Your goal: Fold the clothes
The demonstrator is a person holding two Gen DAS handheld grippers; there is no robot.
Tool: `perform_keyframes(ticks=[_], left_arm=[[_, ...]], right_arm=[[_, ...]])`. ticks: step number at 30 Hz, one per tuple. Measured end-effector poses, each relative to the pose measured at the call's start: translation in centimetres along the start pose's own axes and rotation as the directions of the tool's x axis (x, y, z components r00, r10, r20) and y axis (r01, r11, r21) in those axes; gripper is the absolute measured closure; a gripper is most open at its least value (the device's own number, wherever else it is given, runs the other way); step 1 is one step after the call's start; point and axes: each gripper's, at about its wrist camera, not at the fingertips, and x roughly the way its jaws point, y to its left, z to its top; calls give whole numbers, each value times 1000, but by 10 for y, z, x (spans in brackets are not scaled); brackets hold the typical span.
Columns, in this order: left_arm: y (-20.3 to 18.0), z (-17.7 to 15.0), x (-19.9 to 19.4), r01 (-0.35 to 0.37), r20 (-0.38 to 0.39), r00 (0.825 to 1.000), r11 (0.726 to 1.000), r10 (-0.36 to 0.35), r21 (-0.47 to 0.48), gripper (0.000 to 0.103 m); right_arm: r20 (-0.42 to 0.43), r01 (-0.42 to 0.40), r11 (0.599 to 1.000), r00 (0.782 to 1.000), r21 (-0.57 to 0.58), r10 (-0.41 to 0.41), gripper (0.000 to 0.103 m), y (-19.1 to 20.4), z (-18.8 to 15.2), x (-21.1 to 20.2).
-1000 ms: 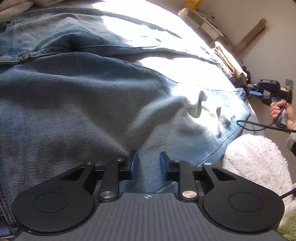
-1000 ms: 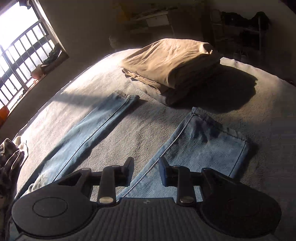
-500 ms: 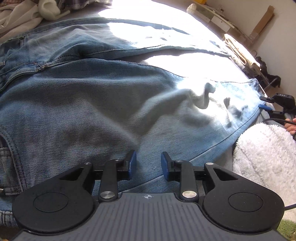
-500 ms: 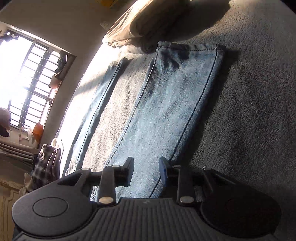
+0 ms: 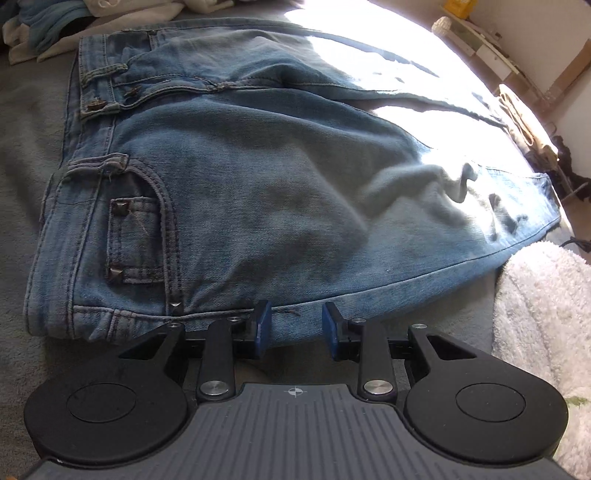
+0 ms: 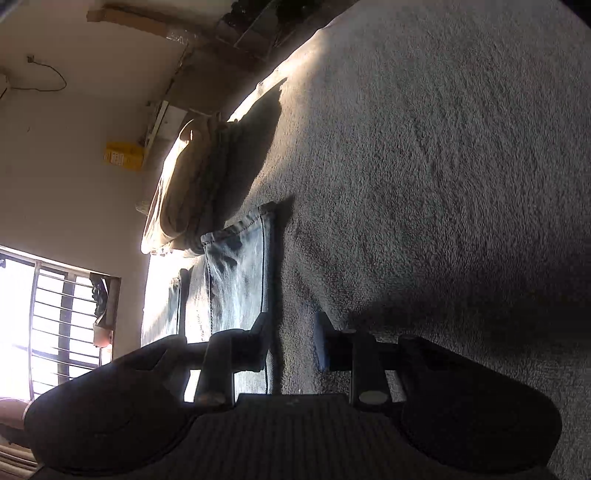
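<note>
Light blue jeans (image 5: 258, 184) lie flat on a grey blanket, waistband and studded pocket at the left, legs running off to the right into sunlight. My left gripper (image 5: 295, 325) hovers open over the near side seam just past the pocket, nothing pinched between its blue pads. In the right wrist view the picture is rolled on its side. A jeans leg (image 6: 240, 273) ends in a hem near a folded pile. My right gripper (image 6: 291, 339) sits low at that leg's outer edge, its jaws closing, with the seam beside the left finger and blanket in the gap.
A folded beige pile (image 6: 184, 184) lies just beyond the hem. A white fluffy cloth (image 5: 546, 314) sits at the jeans' near right side. Loose clothes (image 5: 55, 26) are heaped past the waistband. The grey blanket (image 6: 443, 184) stretches wide; a barred window (image 6: 55, 325) glares.
My left gripper slid along the jeans toward the waistband, bringing the pocket into view. My right gripper rolled onto its side and dropped down to the leg's outer edge.
</note>
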Motion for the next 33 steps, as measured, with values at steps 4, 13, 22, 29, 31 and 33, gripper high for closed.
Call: perform_keyframes(ticks=[4,13,22,29,31,33], left_arm=[[20,-10,-14,-40,59,997,996,45,-84,73],[84,-50,-47,-235,86,957,913,277,-333,75],[79,-41,-67,-82,241,957,949,160,-306,72],[86,-32,-45,-162,218,942,916,254,-366,72],[104,-40,-49,-139,216,942,885,256,-443,74],[115,-47,-57,-129,218,938,856,268,-500,70]], right_arm=[[-74,-88,996,993,2,88,75,-1,-26,4],[-130,-86,994,987,64,94,74,-20,-70,25],[-111,-92,993,989,69,100,74,-19,-72,26],[-108,-89,994,989,62,96,74,-23,-72,23],[-108,-90,994,989,63,96,74,-23,-72,22],[-107,-90,994,990,63,96,74,-25,-73,21]])
